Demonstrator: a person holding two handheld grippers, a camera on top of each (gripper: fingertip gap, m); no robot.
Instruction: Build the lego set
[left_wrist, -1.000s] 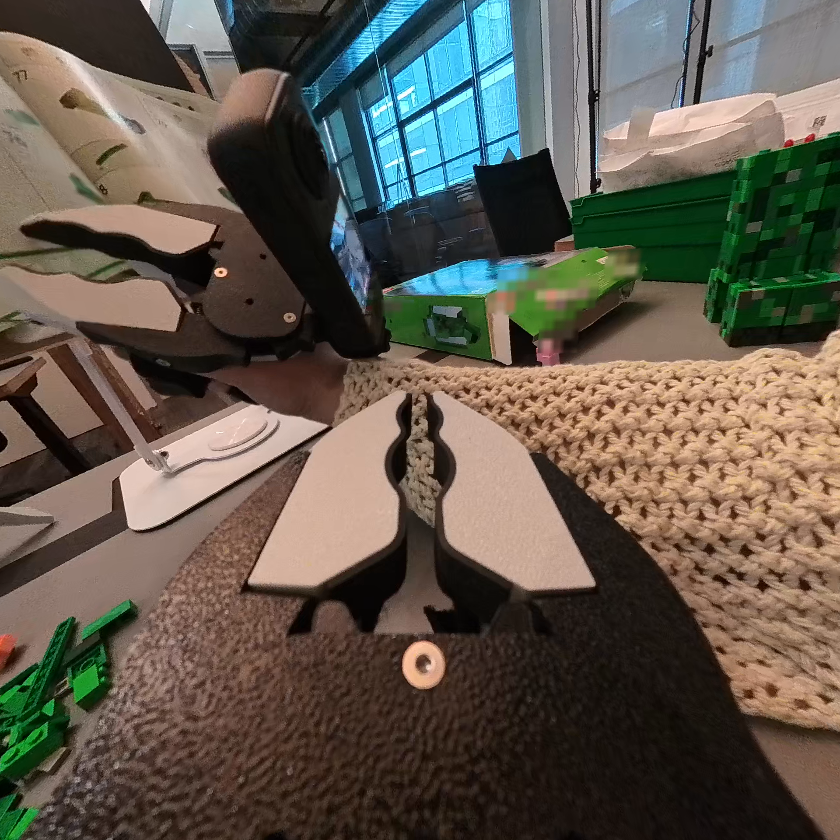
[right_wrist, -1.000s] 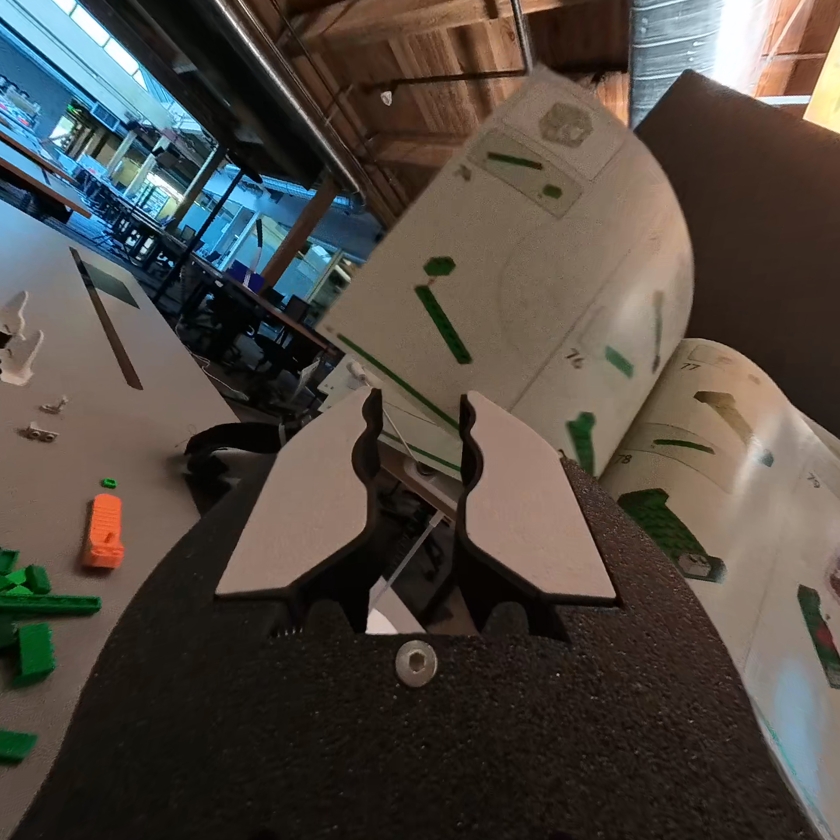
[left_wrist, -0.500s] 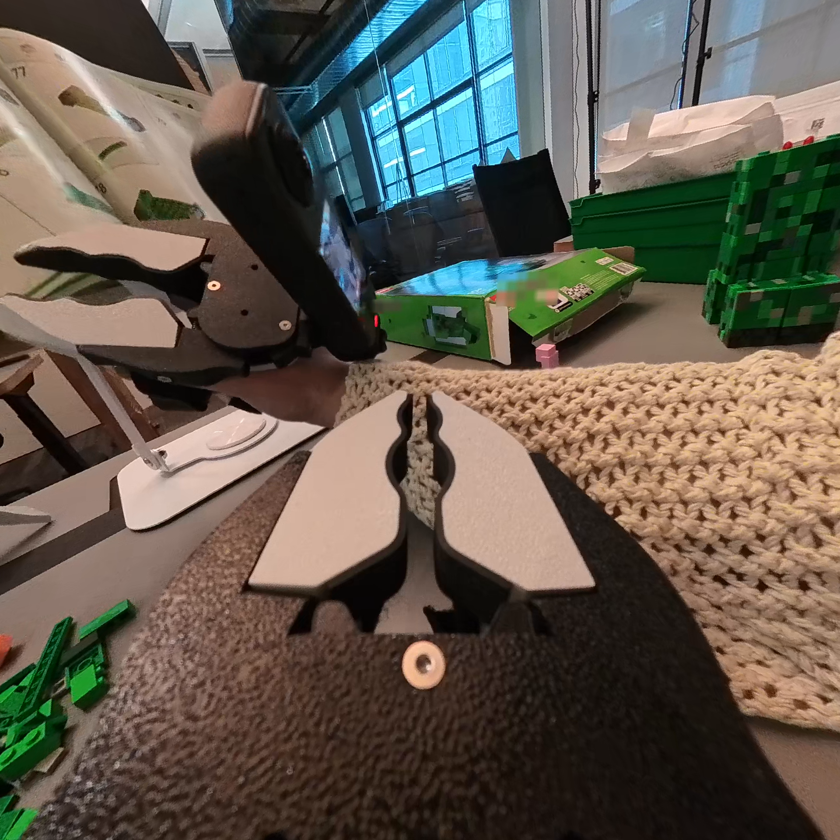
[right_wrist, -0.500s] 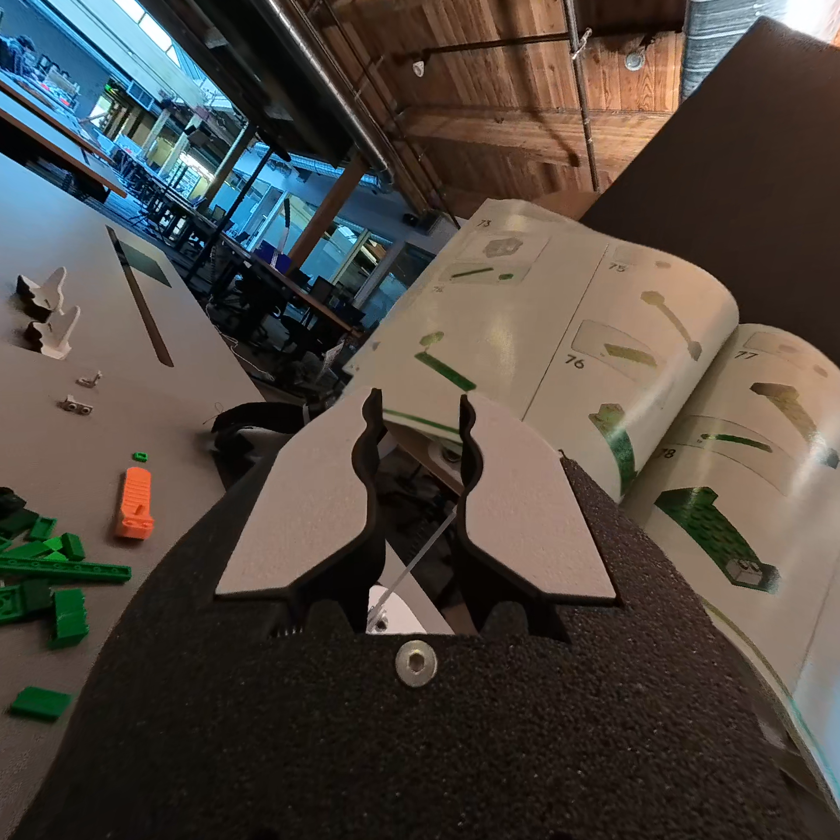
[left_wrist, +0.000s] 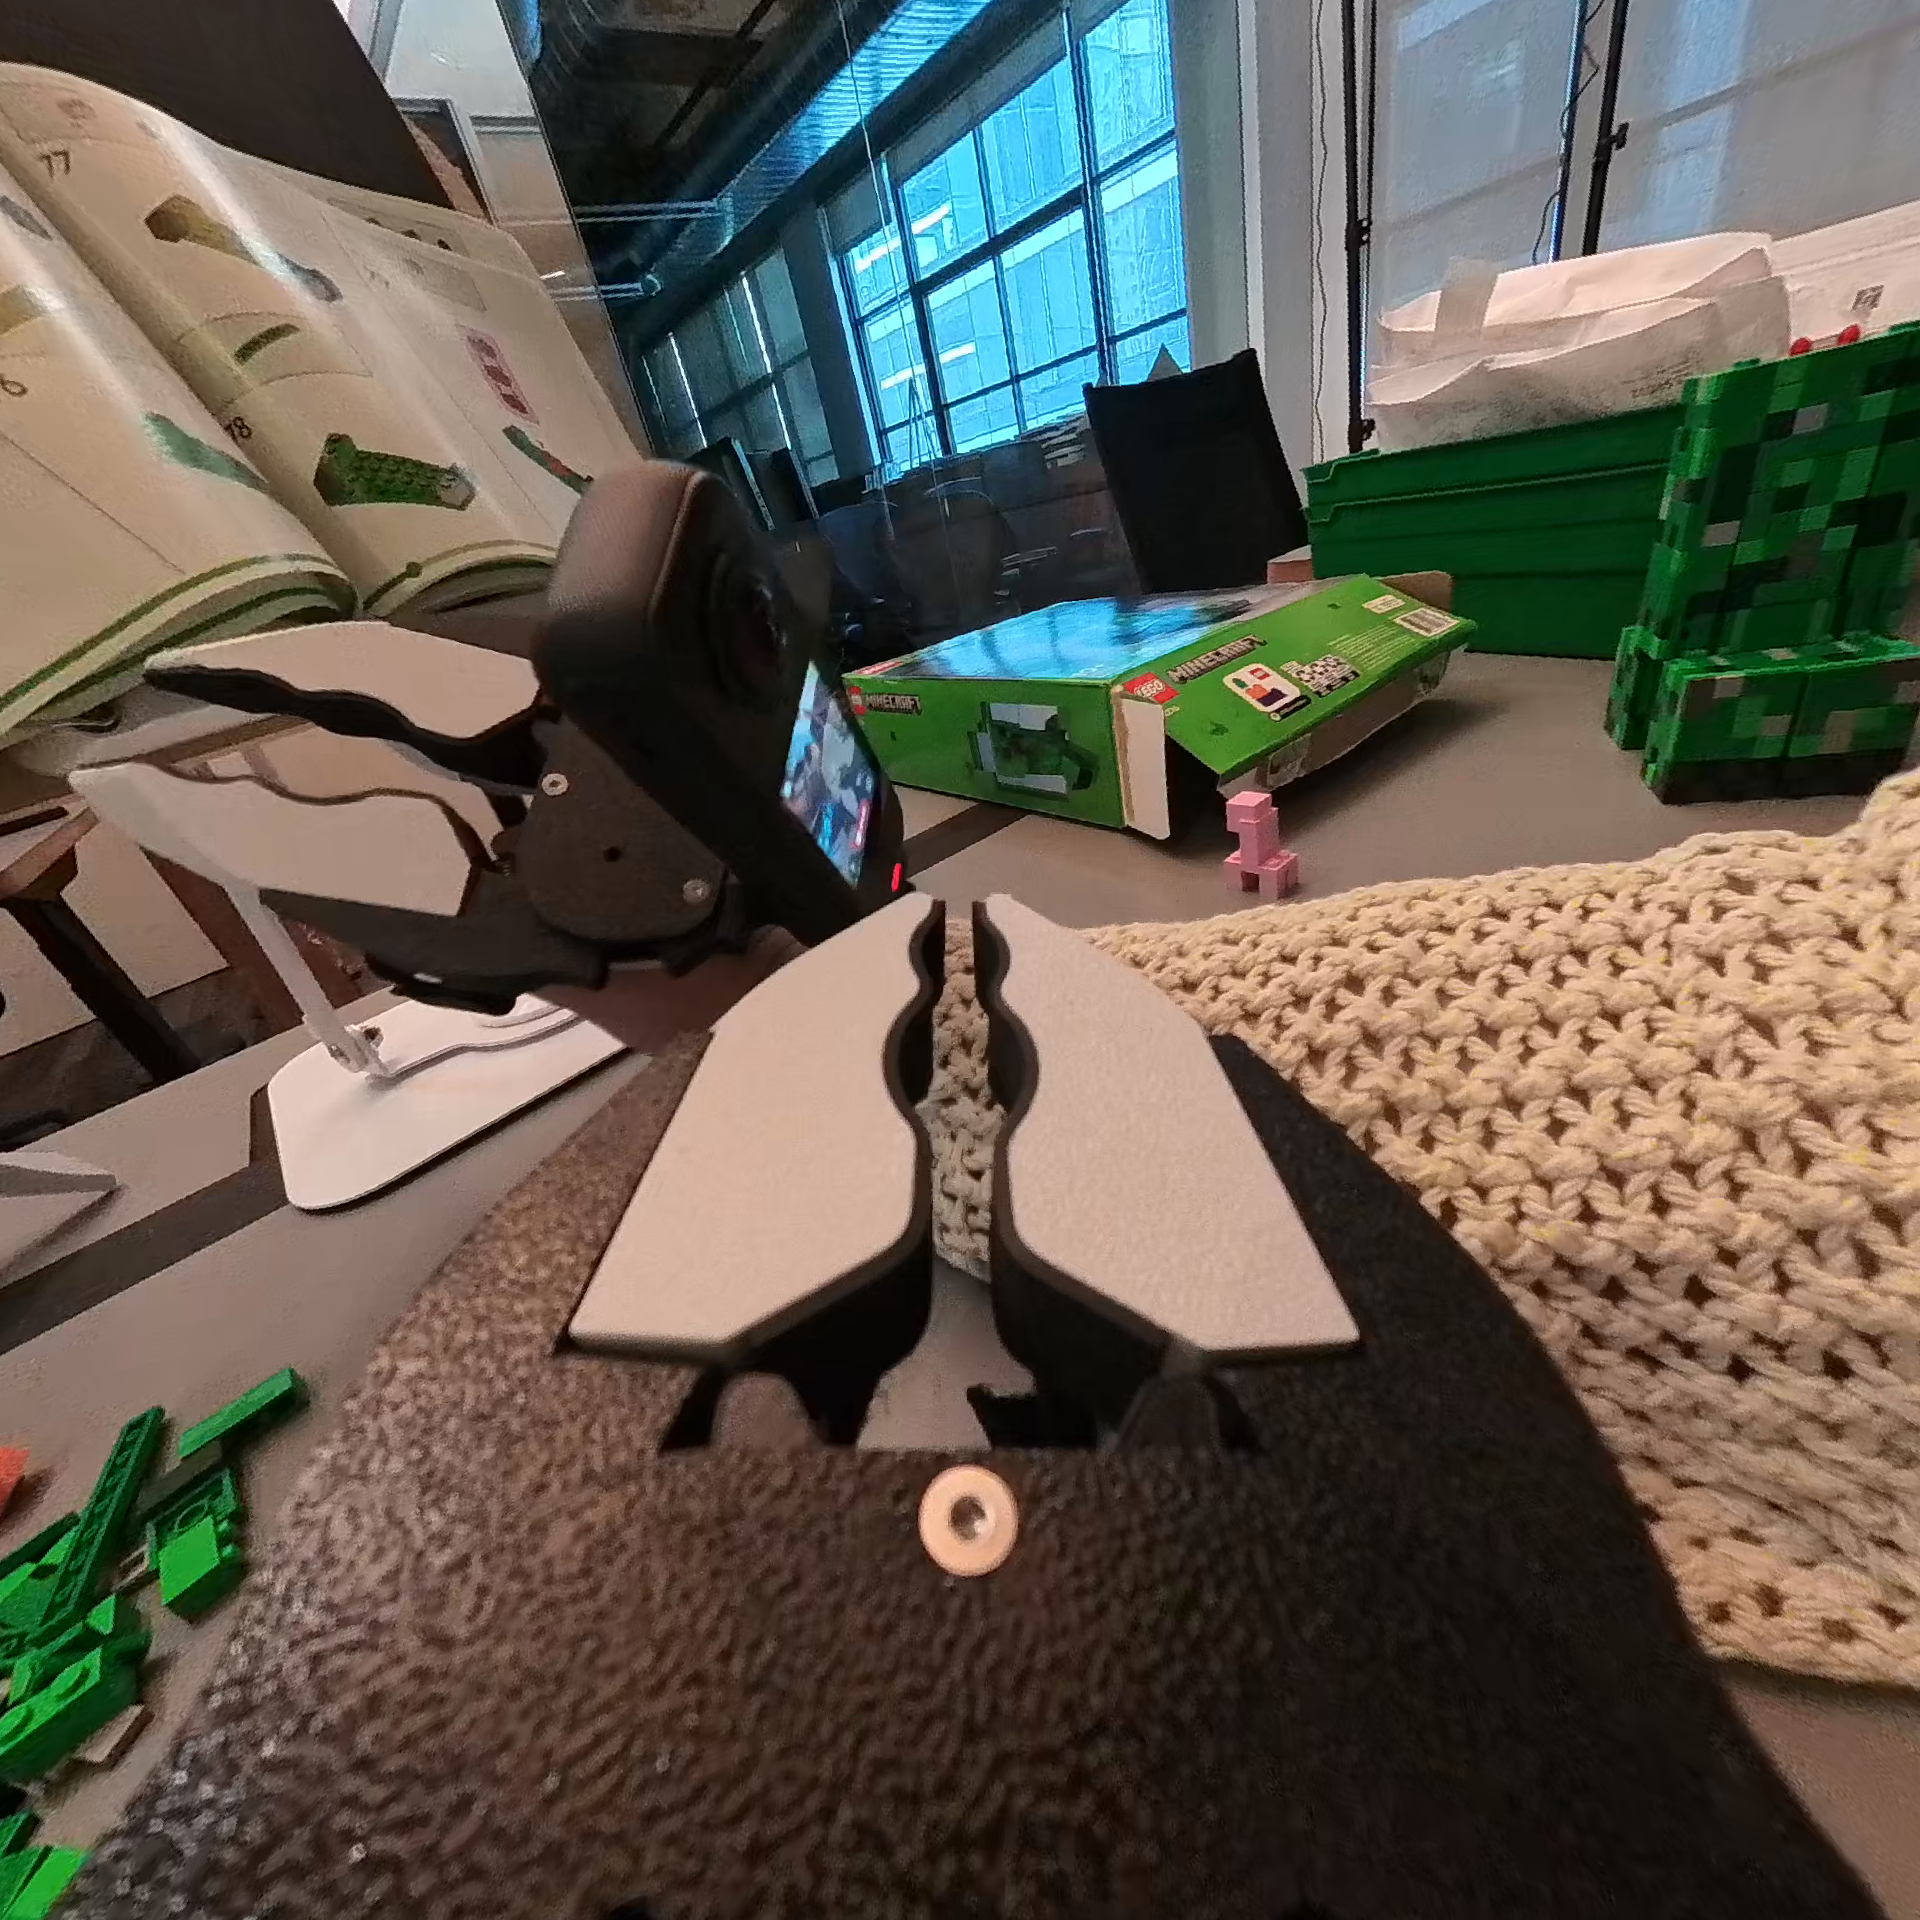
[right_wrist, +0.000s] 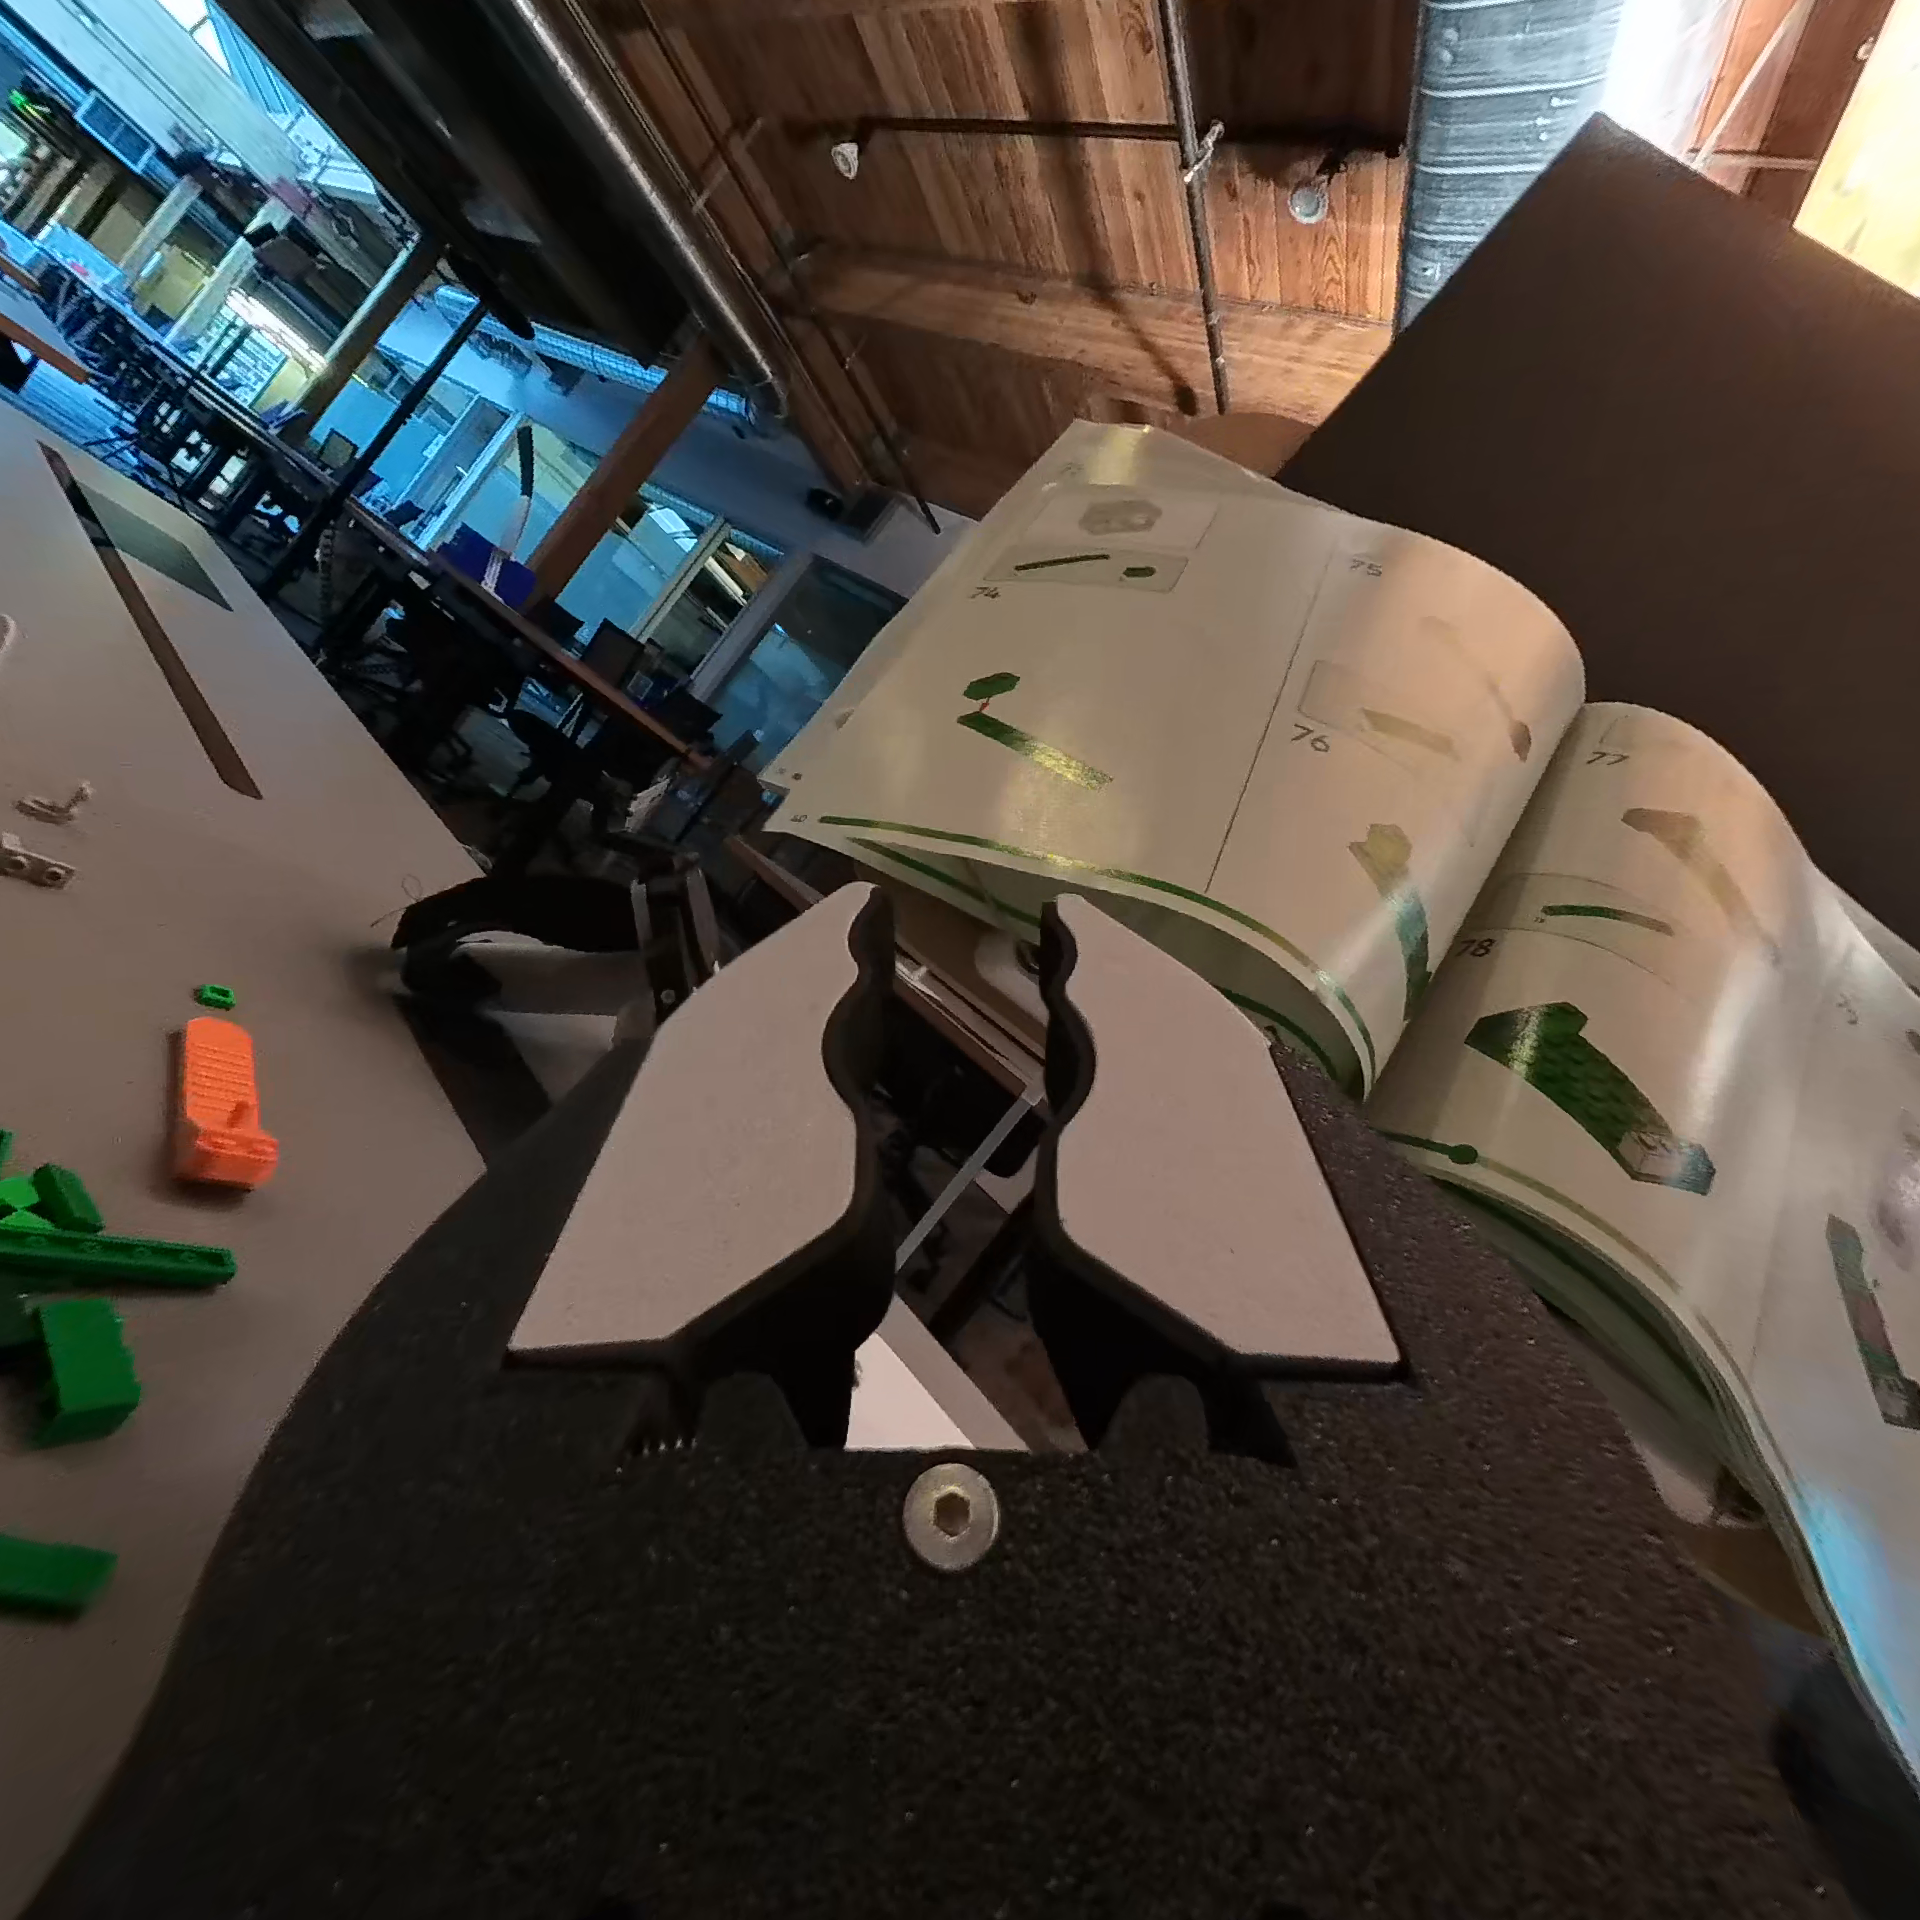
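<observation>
The left gripper (left_wrist: 958, 914) has its jaws drawn to a narrow slit with nothing between them; a cream knitted sleeve (left_wrist: 1507, 1143) lies behind. The right gripper (right_wrist: 961, 909) has its jaws set moderately apart and empty, pointing at the lower edge of the open instruction booklet (right_wrist: 1299, 748) on its white stand (left_wrist: 416, 1101). Loose green lego pieces (right_wrist: 73, 1309) lie near left on the table (right_wrist: 156, 904), beside an orange tool (right_wrist: 220, 1101), probably a brick separator. A built green lego block figure (left_wrist: 1787, 582) stands far right.
</observation>
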